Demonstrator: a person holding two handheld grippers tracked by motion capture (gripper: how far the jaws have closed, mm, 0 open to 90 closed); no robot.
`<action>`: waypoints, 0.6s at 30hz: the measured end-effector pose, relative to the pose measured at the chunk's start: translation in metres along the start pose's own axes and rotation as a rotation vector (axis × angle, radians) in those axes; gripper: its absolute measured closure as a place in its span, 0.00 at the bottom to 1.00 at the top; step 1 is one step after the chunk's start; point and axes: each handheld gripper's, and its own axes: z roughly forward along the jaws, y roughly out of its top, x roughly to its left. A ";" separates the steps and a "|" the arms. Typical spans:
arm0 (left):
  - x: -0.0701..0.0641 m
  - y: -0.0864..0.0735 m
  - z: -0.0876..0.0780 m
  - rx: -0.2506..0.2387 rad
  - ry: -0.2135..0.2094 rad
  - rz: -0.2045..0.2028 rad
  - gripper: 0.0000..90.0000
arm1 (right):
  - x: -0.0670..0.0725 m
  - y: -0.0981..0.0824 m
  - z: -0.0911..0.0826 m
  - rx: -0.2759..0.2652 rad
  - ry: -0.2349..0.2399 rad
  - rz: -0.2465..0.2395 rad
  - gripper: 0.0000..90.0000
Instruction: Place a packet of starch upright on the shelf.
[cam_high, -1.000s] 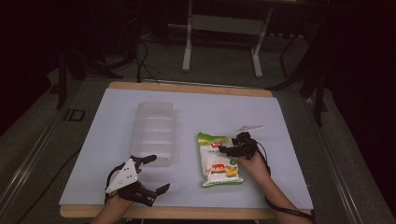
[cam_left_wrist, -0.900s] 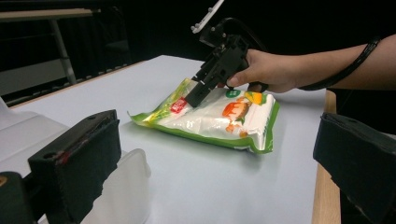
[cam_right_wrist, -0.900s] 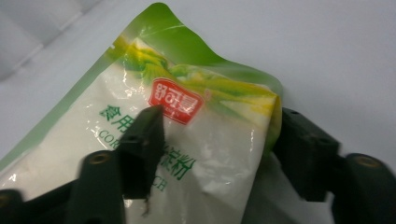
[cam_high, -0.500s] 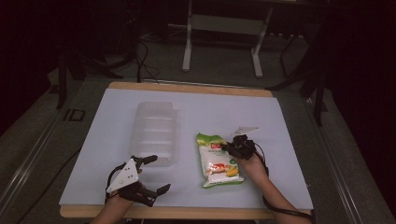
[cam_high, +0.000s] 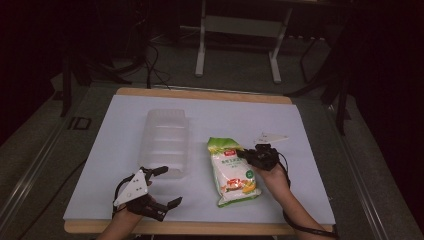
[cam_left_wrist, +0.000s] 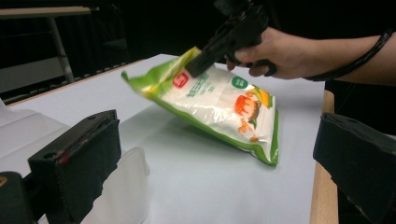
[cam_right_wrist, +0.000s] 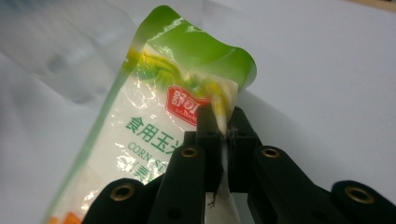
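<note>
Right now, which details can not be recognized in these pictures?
- Bag: small print is blurred in the right gripper view and too small in the high view.
- Clear container: contents unclear; mostly cut off by the edge in the left gripper view.
- Right gripper: jaws cover the pinched bag edge.

"CORN ST…" + "食用玉" on green bag (cam_right_wrist: 140, 140)

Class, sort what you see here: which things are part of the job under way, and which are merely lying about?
In the job:
right gripper, shut on the bag's edge
green and white bag, one end lifted

Lying about:
clear plastic container
left gripper, open, holding nothing
</note>
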 end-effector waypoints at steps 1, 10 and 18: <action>0.000 0.000 0.000 0.001 -0.003 -0.001 0.01 | 0.002 0.001 -0.003 -0.010 0.005 0.001 0.97; 0.001 -0.001 0.002 0.004 -0.008 -0.006 0.01 | 0.018 0.007 -0.028 -0.085 0.023 -0.026 0.97; 0.000 0.000 0.003 0.004 -0.011 -0.006 0.01 | 0.033 0.010 -0.047 -0.144 0.051 -0.047 0.97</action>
